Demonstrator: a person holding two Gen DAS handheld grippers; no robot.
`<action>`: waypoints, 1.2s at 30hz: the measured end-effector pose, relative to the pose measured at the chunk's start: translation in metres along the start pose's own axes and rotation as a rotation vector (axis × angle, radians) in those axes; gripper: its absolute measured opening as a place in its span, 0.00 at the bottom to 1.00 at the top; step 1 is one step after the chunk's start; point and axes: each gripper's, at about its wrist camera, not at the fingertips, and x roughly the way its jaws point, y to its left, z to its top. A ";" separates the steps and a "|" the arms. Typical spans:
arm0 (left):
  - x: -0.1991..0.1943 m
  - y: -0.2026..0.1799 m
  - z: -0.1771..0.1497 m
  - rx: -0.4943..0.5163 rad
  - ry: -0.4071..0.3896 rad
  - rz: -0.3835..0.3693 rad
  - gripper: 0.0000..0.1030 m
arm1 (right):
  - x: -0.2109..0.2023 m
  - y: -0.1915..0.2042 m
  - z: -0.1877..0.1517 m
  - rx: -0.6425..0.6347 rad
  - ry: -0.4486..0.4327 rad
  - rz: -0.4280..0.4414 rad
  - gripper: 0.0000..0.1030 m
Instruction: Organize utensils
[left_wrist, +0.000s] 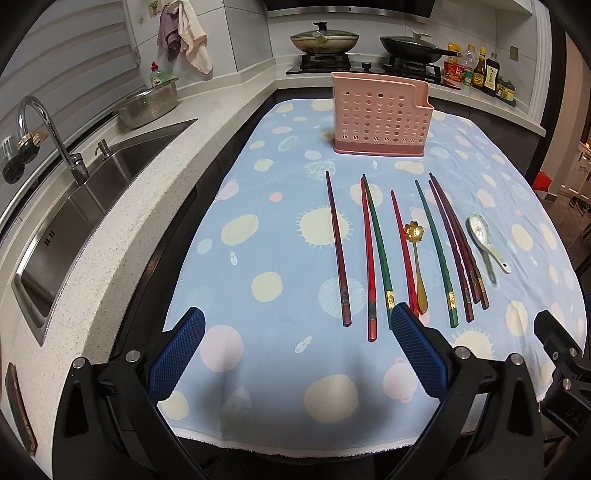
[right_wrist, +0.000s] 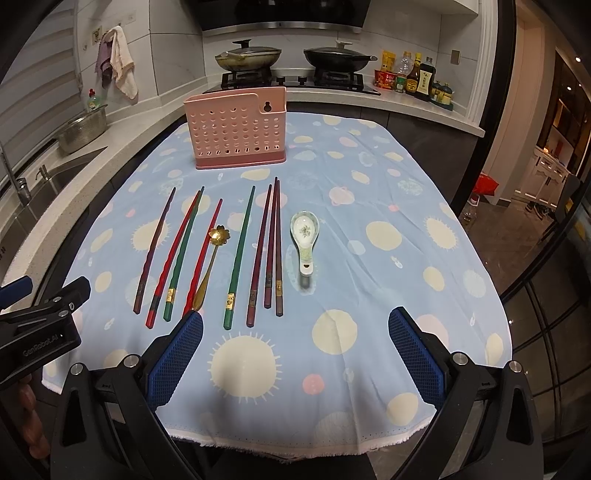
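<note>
Several chopsticks (left_wrist: 373, 254) (right_wrist: 236, 258), dark red, red, green and purple, lie side by side on the blue spotted cloth. Among them rests a gold flower-bowl spoon (left_wrist: 417, 266) (right_wrist: 210, 266). A white ceramic spoon (left_wrist: 485, 240) (right_wrist: 304, 240) lies at the right end of the row. Behind them stands an empty pink perforated utensil holder (left_wrist: 380, 118) (right_wrist: 238, 129). My left gripper (left_wrist: 297, 332) is open near the table's front edge, its right finger by the chopstick handles. My right gripper (right_wrist: 295, 332) is open too, nothing between its fingers.
A steel sink (left_wrist: 85, 206) with a tap and a metal colander (left_wrist: 147, 105) runs along the left counter. Two lidded woks (right_wrist: 291, 57) sit on the stove behind, sauce bottles (right_wrist: 417, 77) to their right. The cloth's front edge (right_wrist: 295, 454) hangs just below the grippers.
</note>
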 end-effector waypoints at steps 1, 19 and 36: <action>0.000 0.000 0.000 0.001 -0.002 0.000 0.93 | 0.000 0.000 0.000 0.001 0.000 0.001 0.94; -0.001 0.002 0.001 0.000 -0.002 -0.003 0.93 | -0.001 0.001 0.001 -0.003 -0.004 -0.001 0.94; 0.000 -0.001 0.001 0.004 -0.002 -0.004 0.93 | -0.003 0.001 0.003 -0.003 -0.007 -0.003 0.94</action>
